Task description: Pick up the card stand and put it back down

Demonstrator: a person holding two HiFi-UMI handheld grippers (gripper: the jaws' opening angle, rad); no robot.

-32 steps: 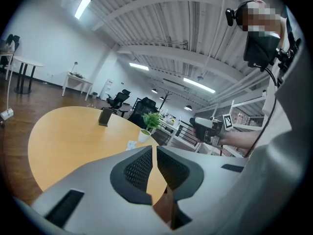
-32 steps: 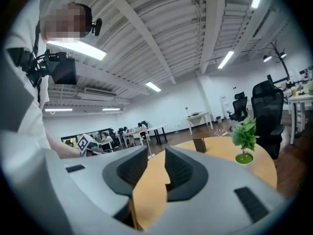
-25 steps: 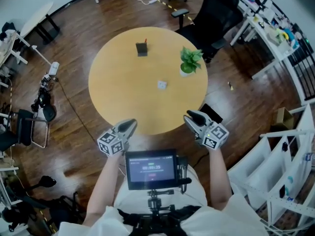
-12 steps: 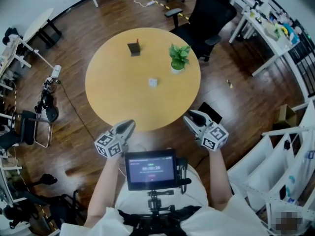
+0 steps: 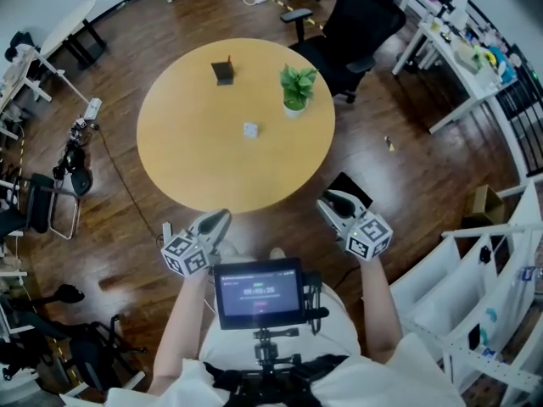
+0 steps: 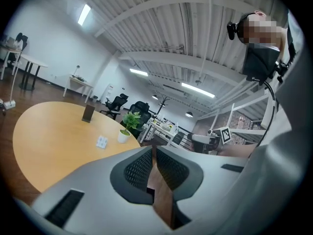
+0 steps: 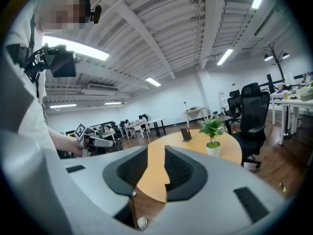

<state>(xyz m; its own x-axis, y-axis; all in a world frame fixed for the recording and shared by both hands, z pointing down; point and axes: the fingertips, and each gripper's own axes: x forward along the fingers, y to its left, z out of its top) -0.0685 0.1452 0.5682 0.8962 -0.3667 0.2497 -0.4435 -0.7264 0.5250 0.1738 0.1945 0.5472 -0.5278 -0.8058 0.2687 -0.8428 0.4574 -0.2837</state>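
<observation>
The card stand (image 5: 223, 71) is near the 11 o'clock rim of the round desk (image 5: 182, 155), well apart from the left tongs (image 5: 218, 220) and right tongs (image 5: 330, 203). Both tongs hover off the 6 o'clock rim, slightly spread and pinching nothing. The stand's details are too small to make out.

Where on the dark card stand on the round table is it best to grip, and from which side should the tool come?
Probably the upper part of the card stand, with the jaws across its two side edges, coming from the near edge of the table. It stands upright and seems to turn its flat dark face that way. The potted plant stands apart on its right.
</observation>
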